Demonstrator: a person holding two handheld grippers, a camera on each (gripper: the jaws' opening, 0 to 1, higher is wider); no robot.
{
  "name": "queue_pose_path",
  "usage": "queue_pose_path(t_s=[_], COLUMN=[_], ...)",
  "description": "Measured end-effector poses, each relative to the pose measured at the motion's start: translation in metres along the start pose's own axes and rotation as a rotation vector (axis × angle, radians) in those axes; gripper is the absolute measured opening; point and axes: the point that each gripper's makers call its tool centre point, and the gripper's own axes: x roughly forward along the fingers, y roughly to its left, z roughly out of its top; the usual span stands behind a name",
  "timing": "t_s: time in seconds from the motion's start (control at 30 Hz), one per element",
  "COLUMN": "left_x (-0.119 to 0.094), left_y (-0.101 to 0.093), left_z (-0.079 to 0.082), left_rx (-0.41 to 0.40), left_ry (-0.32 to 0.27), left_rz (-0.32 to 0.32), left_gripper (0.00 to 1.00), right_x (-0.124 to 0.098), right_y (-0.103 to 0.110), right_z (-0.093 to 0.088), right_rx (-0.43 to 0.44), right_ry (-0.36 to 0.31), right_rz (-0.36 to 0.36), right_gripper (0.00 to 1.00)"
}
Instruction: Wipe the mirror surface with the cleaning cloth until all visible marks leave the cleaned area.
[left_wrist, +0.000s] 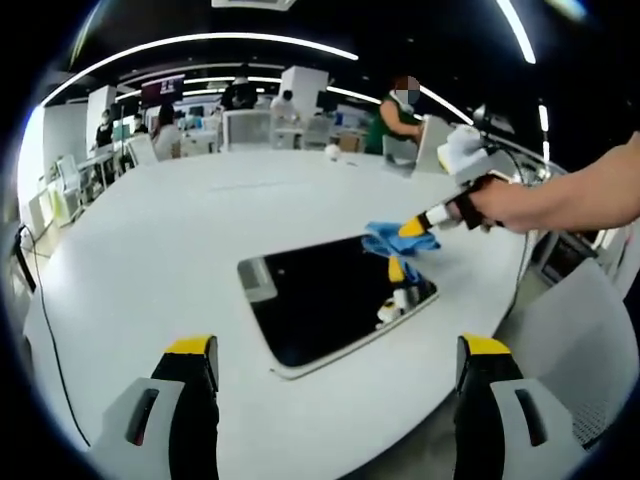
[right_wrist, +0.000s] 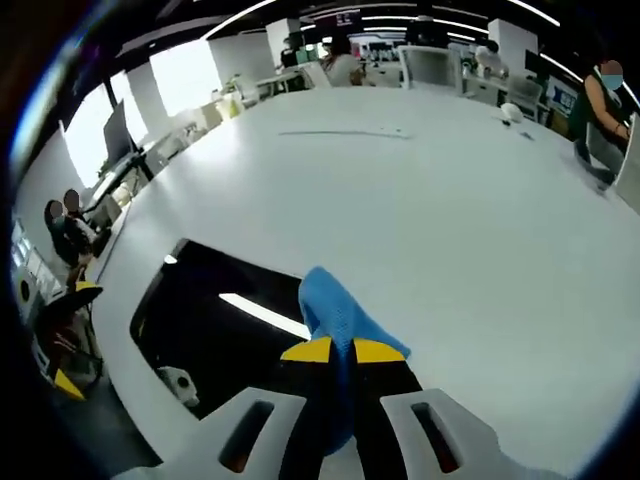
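Mirror (left_wrist: 322, 300) flat on the white table (left_wrist: 150, 260), a dark rounded rectangle with a pale frame, lying near the table's near right edge in the left gripper view, its long axis running from near to far right. Dark glass reflecting ceiling lights; a bright strip of light across it in the right gripper view (right_wrist: 215, 335). Marks on the glass too faint to tell.

Blue cleaning cloth (left_wrist: 398, 239) bunched at the mirror's far right corner, touching the glass, pinched in the right gripper (left_wrist: 412, 228), which comes in from the right with a person's hand (left_wrist: 520, 203) behind it. Reflection of the yellow-tipped jaws visible in the glass just below the cloth. In the right gripper view, same cloth (right_wrist: 336, 320) clamped between the two yellow-tipped jaws of the right gripper (right_wrist: 335, 350), jaws narrow and closed onto the fabric, a blue fold sticking up past the tips over the mirror's right edge.

Left gripper (left_wrist: 335, 350) held back at the near side, jaws spread wide and holding nothing, well apart from the mirror, tips over the table's near edge.

Table otherwise white and broad, with a small white object (right_wrist: 512, 112) at its far side. Beyond, an open office with desks, monitors and several people, one seated person in green (left_wrist: 395, 118) at the far right.
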Motion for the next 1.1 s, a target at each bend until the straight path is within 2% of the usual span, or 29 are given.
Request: queue_pose_path(t_s=[0.23,0.47,0.57,0.7,1.1], left_x=[0.0,0.0,0.0,0.001,0.0], left_y=[0.0,0.0,0.0,0.0,0.0], left_z=[0.0,0.001,0.001,0.0,0.0], left_rx=[-0.007,-0.015,-0.017,-0.017,-0.024], left_ry=[0.0,-0.007,-0.007,-0.005,-0.01], left_rz=[-0.005,-0.003,-0.004,-0.009,-0.008], left_gripper=[0.99,0.99,0.99,0.99,0.99], right_x=[0.011,0.011,0.016,0.018,0.026], right_y=[0.011,0.021,0.027,0.028,0.053], right_z=[0.002,0.009,0.007,0.009,0.014], right_rx=[0.031,0.021,0.007,0.03,-0.025], right_ry=[0.043,0.048,0.073,0.072,0.073], right_rz=[0.012,0.035,0.041,0.058,0.083], right_gripper=[0.0,0.0,0.0,0.0,0.0])
